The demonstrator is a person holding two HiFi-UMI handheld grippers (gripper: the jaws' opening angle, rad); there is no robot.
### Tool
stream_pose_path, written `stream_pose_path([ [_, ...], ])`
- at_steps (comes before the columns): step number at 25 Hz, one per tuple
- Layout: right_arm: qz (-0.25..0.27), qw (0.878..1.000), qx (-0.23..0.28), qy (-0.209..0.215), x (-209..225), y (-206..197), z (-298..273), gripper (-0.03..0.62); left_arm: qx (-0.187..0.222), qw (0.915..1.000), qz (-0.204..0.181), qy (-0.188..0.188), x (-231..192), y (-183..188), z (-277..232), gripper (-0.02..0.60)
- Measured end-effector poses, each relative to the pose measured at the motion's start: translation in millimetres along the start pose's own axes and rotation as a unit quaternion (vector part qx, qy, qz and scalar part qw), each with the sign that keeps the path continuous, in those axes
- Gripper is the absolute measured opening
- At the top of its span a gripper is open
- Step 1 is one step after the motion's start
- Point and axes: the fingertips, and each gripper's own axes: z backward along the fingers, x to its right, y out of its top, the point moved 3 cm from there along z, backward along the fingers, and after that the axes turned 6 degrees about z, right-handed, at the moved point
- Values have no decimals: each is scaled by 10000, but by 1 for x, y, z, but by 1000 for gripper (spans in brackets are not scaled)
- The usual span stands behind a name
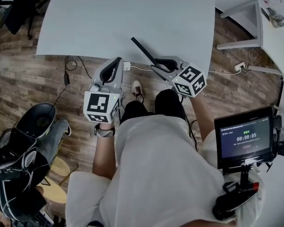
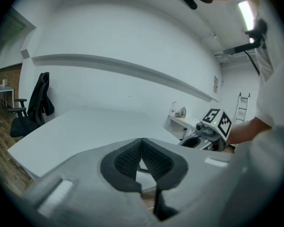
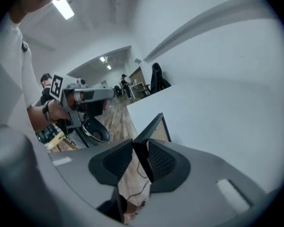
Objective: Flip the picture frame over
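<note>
The picture frame (image 1: 143, 51) is thin and black and shows edge-on, held up over the near edge of the white table (image 1: 128, 13). My right gripper (image 1: 157, 66) is shut on its lower end. In the right gripper view the frame (image 3: 154, 126) stands between the pads, its glass mirroring the wooden floor. My left gripper (image 1: 116, 64) hovers beside it on the left, over the table's edge, apart from the frame. In the left gripper view its jaws (image 2: 142, 148) meet at the tips with nothing between them.
A black office chair (image 1: 19, 4) stands at the table's far left. A white side table (image 1: 270, 27) is at the right. A screen with a timer (image 1: 244, 137) sits near my right hip. Bags (image 1: 23, 145) and cables (image 1: 66, 79) lie on the wooden floor.
</note>
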Motion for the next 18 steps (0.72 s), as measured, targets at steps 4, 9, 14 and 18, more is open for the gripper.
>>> stream_pose_path([
  [4, -1103, 9921, 584, 110, 17, 2, 9, 109, -13, 10000, -22, -38, -1, 7, -5, 5],
  [9, -1774, 9809, 801, 28, 27, -6, 11, 103, -27, 10000, 23, -61, -5, 13, -10, 5],
  [14, -2249, 9696, 956, -74, 28, -19, 9, 100, -123, 9997, -2, -218, -5, 11, -25, 5],
  [18, -2525, 9635, 873, -187, 26, -37, 8, 93, -186, 9993, -60, -307, -3, 12, -33, 5],
])
